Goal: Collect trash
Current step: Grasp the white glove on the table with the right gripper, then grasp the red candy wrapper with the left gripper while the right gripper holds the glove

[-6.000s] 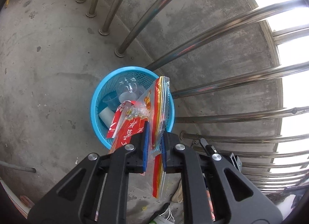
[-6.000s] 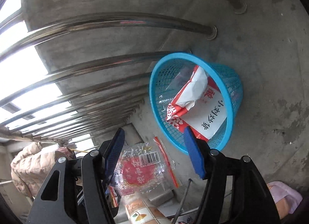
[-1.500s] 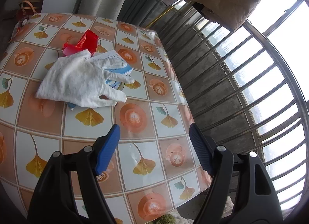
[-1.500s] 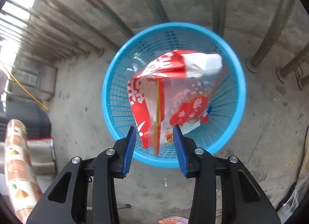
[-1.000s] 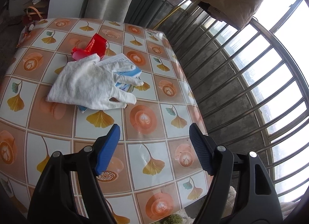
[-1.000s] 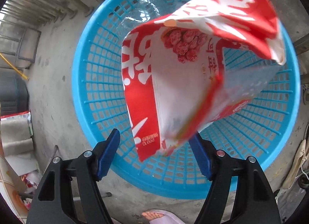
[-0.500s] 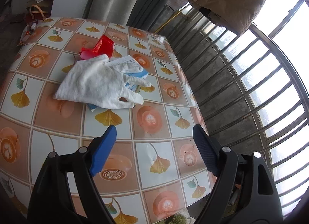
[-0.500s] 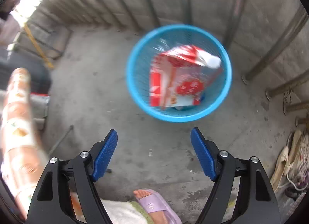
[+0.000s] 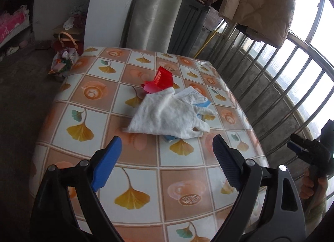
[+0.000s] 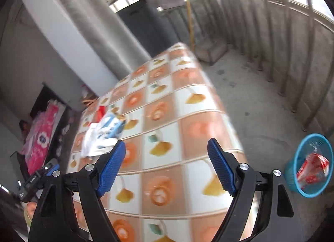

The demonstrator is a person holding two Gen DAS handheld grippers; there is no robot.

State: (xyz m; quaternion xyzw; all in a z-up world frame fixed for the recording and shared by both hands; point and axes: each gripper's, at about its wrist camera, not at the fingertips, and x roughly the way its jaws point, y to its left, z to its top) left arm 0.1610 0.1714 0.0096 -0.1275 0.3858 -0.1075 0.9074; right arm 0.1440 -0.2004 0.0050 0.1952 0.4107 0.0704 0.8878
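Note:
A white glove (image 9: 169,116) lies on the tiled-pattern table (image 9: 94,91), over a blue-and-white packet (image 9: 205,102). A red plastic scrap (image 9: 160,81) sits just behind it. My left gripper (image 9: 166,139) hovers just short of the glove, its jaws opening with nothing between them. My right gripper (image 10: 166,142) stands open and empty above the table's near corner; the glove (image 10: 94,143) is far to its left. The blue basket (image 10: 311,164) on the floor at the right holds a red-and-white bag (image 10: 313,166).
A steel railing (image 9: 292,87) runs along the right of the table, with a beige padded jacket (image 9: 256,1) hanging above it. A grey curtain (image 9: 158,8) stands behind the table. Bags (image 9: 64,58) lie on the floor at the left.
My right gripper rose away from the basket, rolled and swung over to the table; the red-and-white bag stayed in the basket. My left gripper moved nearer the glove and spread wider.

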